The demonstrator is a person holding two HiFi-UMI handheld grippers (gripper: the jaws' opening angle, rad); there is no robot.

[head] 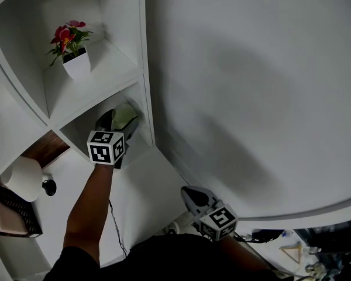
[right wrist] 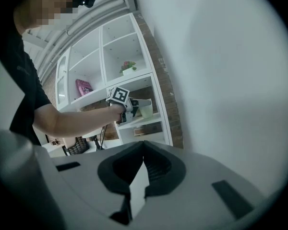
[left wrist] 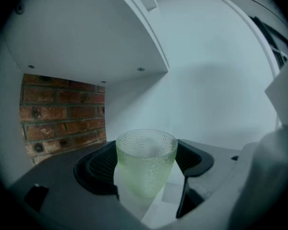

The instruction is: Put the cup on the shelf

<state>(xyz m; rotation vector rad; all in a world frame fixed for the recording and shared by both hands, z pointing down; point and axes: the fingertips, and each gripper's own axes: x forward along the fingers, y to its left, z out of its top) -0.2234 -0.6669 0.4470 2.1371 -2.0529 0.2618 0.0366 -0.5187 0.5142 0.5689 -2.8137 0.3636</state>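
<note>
The green cup (left wrist: 146,152) is pinched by the left tongs (left wrist: 145,161) within a shelf (head: 114,57) compartment. The right tongs (right wrist: 143,163) are pressed together, empty.

Shelf (head: 141,69) at left, wall (head: 251,98) at right, meeting at corner. Flower pot (head: 77,65) in upper compartment, on its board. Directly below, next compartment: left gripper (head: 120,124) reaching in, cup (left wrist: 145,162) upright between its jaws, gripped on both sides. Cannot tell if cup touches board. Brick wall (left wrist: 62,114) behind that compartment. Basket (head: 14,212) low at far left. Right gripper (right wrist: 143,152) low, close to person's body, right of shelf and well apart from it, jaws together, nothing between.
</note>
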